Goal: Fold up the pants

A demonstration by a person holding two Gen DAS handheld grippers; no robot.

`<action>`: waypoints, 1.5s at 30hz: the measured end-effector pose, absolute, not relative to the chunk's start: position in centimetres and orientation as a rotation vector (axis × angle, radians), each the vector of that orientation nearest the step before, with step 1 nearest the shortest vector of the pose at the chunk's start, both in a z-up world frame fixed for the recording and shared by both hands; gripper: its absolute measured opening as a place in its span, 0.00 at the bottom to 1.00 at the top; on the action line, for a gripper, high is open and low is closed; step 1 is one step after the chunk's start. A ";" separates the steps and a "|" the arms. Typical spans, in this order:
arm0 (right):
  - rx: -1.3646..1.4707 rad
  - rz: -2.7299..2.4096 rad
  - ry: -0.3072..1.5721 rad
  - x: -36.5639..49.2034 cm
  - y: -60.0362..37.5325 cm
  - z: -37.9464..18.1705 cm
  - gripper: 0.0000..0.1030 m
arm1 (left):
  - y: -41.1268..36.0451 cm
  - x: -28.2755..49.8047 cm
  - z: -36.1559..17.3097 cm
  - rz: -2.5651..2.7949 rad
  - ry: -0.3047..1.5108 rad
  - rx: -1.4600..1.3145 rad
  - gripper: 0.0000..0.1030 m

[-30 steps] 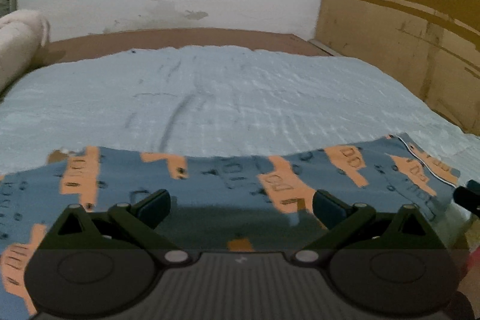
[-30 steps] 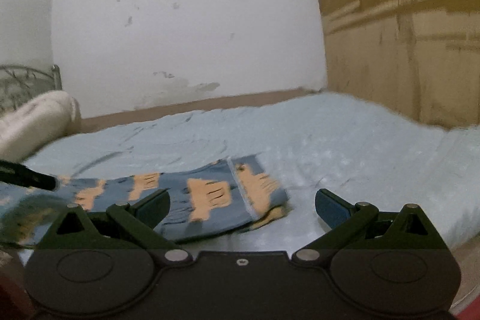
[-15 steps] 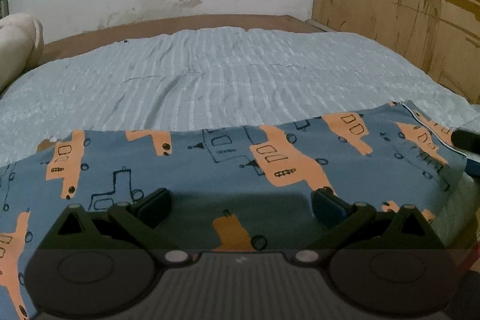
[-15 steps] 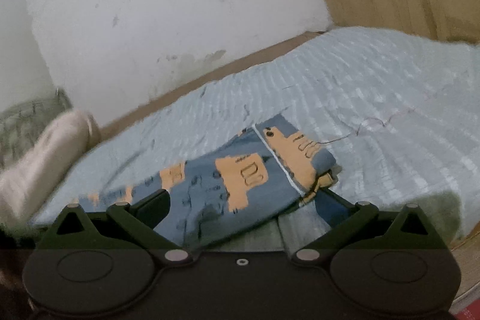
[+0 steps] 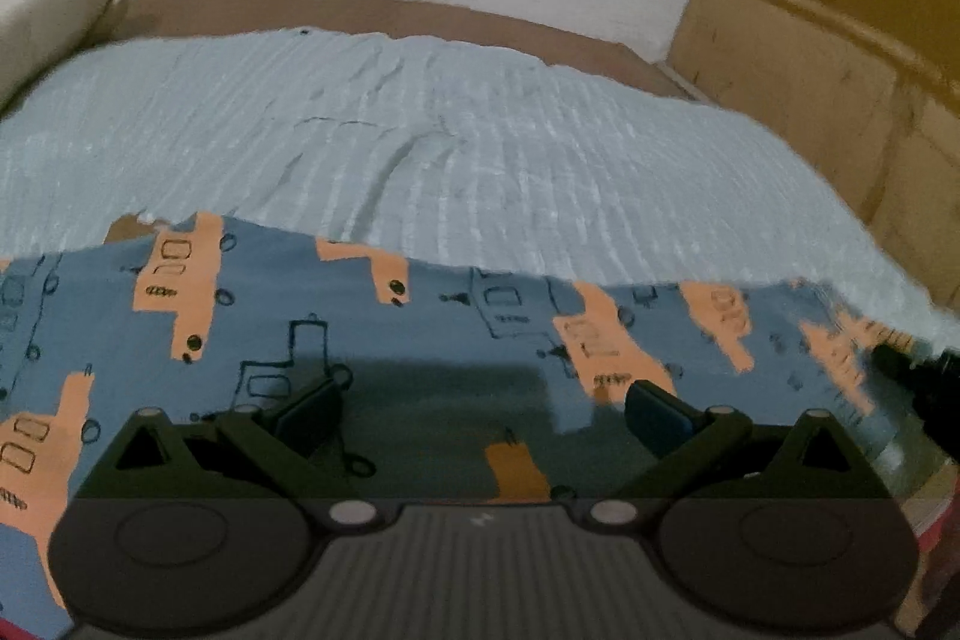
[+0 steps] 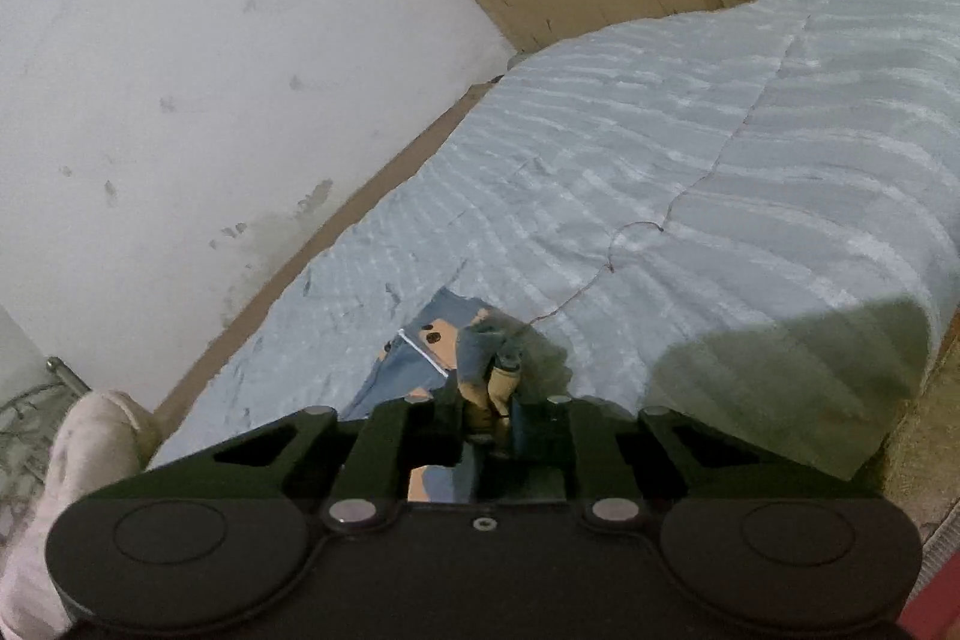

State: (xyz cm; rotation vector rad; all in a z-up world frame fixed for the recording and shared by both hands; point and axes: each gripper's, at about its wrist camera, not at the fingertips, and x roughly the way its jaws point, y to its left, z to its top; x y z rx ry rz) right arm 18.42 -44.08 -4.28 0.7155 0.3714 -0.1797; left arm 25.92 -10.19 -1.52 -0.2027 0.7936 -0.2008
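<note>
The pants (image 5: 372,328) are blue with orange truck prints and lie flat along the near edge of the bed. My left gripper (image 5: 480,409) is open, its fingers spread just above the pants' middle. My right gripper (image 6: 489,403) is shut on a bunched end of the pants (image 6: 474,352) at the bed's near edge. The right gripper's dark tip also shows at the far right of the left wrist view (image 5: 918,373), at the pants' right end.
The light blue ribbed bedsheet (image 5: 456,148) covers the bed. A cream rolled pillow (image 5: 54,4) lies at the far left. A white wall and brown bed frame (image 5: 372,10) are behind, and a wooden panel wall (image 5: 840,58) on the right.
My right gripper has closed on the pants' right end and tilted over. My left gripper stays open above the pants, shifted slightly.
</note>
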 end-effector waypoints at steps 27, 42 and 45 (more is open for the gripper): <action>-0.102 0.106 0.351 15.6 -23.2 -5.1 0.19 | -8.3 26.3 -2.1 -0.416 0.818 -0.522 0.99; 0.480 0.216 0.285 15.6 -29.8 -7.3 0.15 | -12.6 29.1 -3.1 -0.451 0.911 -0.549 0.72; 0.485 0.217 0.283 15.5 -29.8 -7.4 0.14 | -13.0 29.7 -3.4 -0.420 0.916 -0.555 0.58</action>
